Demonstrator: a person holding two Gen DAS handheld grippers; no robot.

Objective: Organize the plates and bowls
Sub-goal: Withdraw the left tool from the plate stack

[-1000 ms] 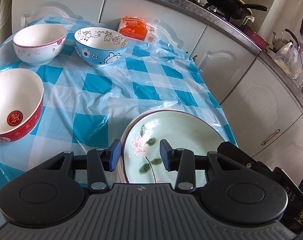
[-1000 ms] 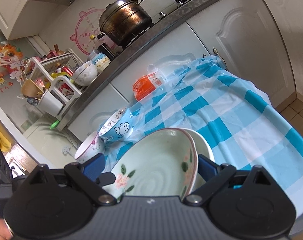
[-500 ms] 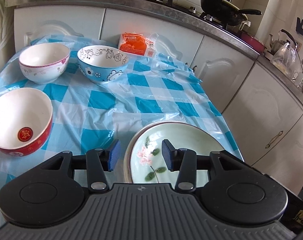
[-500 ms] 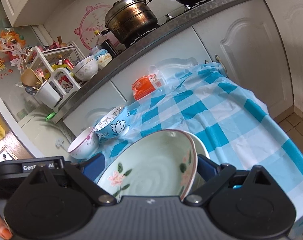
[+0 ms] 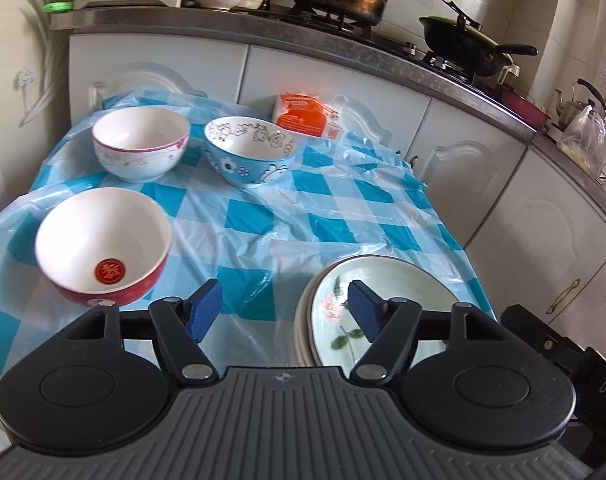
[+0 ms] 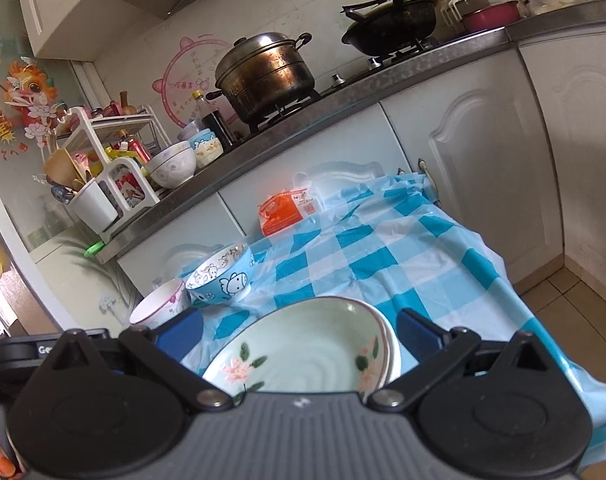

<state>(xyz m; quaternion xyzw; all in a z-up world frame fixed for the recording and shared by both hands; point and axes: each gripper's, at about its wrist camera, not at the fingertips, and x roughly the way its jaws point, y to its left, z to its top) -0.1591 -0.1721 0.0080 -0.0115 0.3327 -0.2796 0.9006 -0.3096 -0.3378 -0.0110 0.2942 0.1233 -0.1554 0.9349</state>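
The pale green glazed plate with pink flowers (image 5: pixel 387 292) lies on top of a white plate (image 6: pixel 393 346) at the near right edge of the tabletop (image 5: pixel 303 208), which is covered in a blue-and-white checked plastic sheet. Both plates look stiff, glossy and breakable, likely slippery on the pads, so the raised rim seems the best place to take hold.

The left claw (image 5: pixel 289 310) is opening, nothing pinched; the stack's left rim sits below its right pad. The right claw (image 6: pixel 299 334) is spreading wider too, straddling the stack without pressing it.

Three ceramic bowls remain apart to the left: a red-sided white bowl with a red seal (image 5: pixel 103 246) nearest, a white bowl with pink trim (image 5: pixel 141 148) far left, and a blue cartoon-printed bowl (image 5: pixel 249 150) beside it. They would probably nest.
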